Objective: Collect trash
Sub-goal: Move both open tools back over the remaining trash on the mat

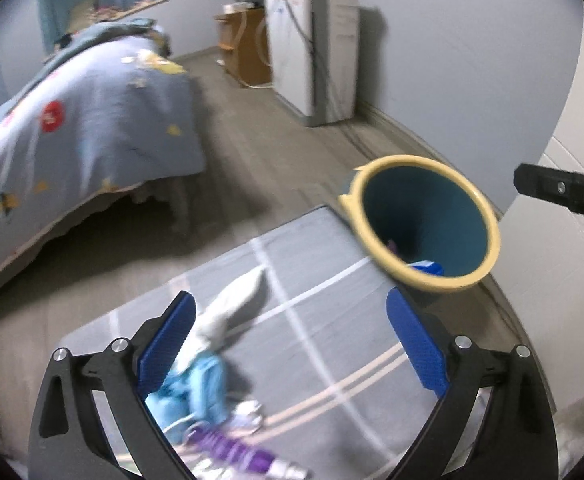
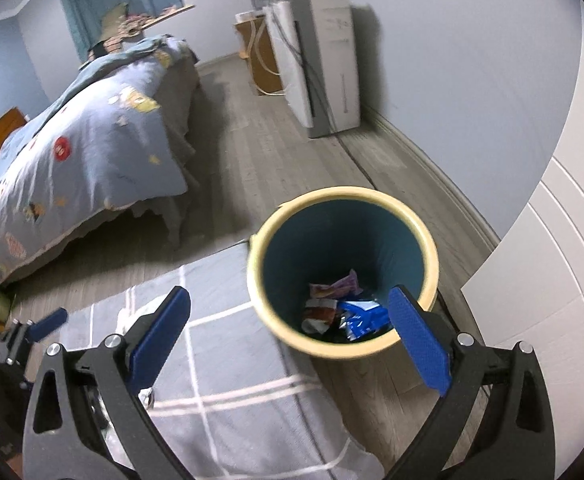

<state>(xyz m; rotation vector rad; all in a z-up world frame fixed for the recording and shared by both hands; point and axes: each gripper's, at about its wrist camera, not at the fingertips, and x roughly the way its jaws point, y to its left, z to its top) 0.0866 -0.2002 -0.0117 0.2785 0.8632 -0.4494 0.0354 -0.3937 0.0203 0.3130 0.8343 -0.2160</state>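
Observation:
A teal bin with a cream rim (image 2: 344, 272) stands on the floor at the corner of a grey checked rug (image 2: 228, 360). Several wrappers (image 2: 344, 308) lie in its bottom. My right gripper (image 2: 288, 320) is open and empty, just above and in front of the bin. My left gripper (image 1: 290, 328) is open and empty above the rug (image 1: 324, 340), over a white crumpled tissue (image 1: 236, 308), a light blue wrapper (image 1: 196, 388) and a purple wrapper (image 1: 232, 452). The bin (image 1: 424, 220) is to its upper right. The right gripper's finger (image 1: 560, 192) shows at the right edge.
A bed with a blue quilt (image 2: 92, 148) stands on the left. A white appliance (image 2: 320, 64) and a wooden cabinet (image 2: 262, 60) stand against the far wall. A white panel (image 2: 552, 280) is at the right. The left gripper's finger (image 2: 48, 322) shows at the left edge.

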